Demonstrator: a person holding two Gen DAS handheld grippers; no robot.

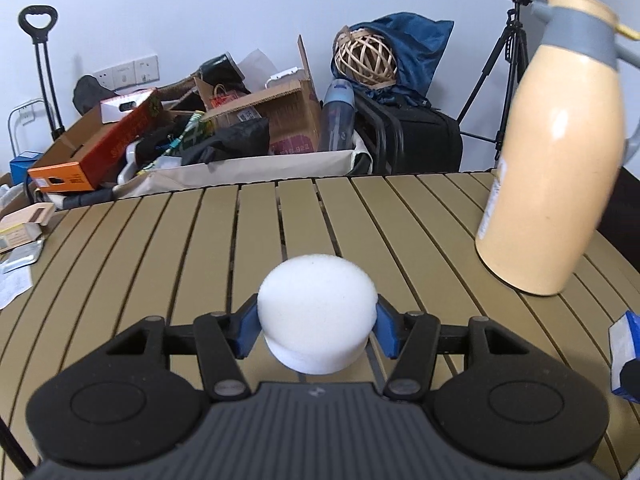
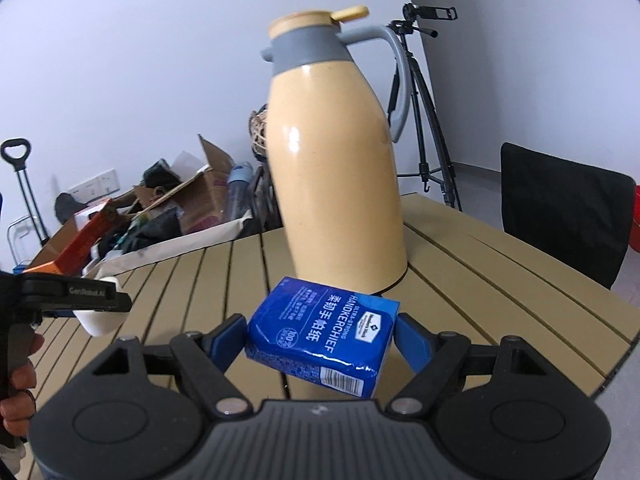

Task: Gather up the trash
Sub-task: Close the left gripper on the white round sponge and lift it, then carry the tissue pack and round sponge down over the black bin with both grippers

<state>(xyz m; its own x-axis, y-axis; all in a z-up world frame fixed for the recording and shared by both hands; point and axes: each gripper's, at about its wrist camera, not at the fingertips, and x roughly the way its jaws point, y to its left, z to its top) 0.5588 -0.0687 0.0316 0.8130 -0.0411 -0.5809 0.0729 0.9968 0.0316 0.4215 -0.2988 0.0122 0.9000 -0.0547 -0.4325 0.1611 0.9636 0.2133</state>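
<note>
My left gripper (image 1: 317, 322) is shut on a white round foam sponge (image 1: 316, 304) and holds it just above the slatted tan table (image 1: 200, 248). My right gripper (image 2: 322, 334) is shut on a blue handkerchief tissue pack (image 2: 320, 334) and holds it above the table (image 2: 480, 280), just in front of the thermos. The tissue pack also shows at the right edge of the left wrist view (image 1: 626, 354). The left gripper with the sponge (image 2: 100, 320) shows at the left of the right wrist view.
A tall cream thermos jug (image 1: 556, 152) with a grey collar stands on the table's right side (image 2: 340, 168). Behind the table lies a heap of boxes and bags (image 1: 200, 136), a black suitcase (image 1: 412, 140), a tripod (image 2: 428, 120) and a black chair (image 2: 560, 216).
</note>
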